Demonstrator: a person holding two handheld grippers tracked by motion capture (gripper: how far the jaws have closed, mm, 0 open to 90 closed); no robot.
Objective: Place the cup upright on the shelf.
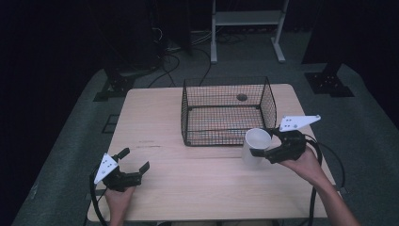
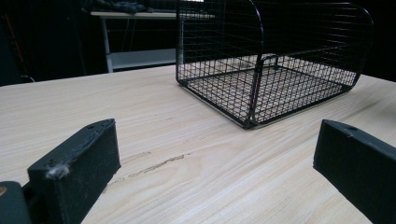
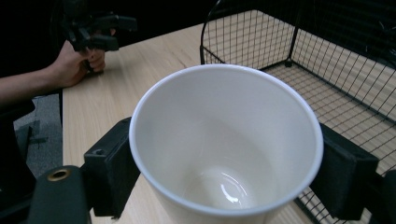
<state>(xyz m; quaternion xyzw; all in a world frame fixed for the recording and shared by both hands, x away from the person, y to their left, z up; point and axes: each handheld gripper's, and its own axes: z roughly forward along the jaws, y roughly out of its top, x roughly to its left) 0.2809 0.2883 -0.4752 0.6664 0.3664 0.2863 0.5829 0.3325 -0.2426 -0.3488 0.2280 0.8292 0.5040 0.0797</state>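
The right tongs [image 1: 260,152] are squeezing a white cup [image 1: 255,146], one black jaw on each side of it. In the right gripper view the cup [image 3: 226,140] is sitting upright with its open mouth facing up, and nothing is lying inside it. Its bottom is cut off there, and in the high view it is hard to tell if the cup is touching the table [image 1: 155,127] or hanging just over it. The cup is sitting just in front of the black wire basket [image 1: 227,111], by its right front corner. The left tongs [image 1: 136,161] are standing wide open with nothing between the jaws, and the hand is resting near the table's front left edge, well apart from the cup. In the left gripper view the right jaw is running off the edge. The room behind the table is dark and hard to make out.
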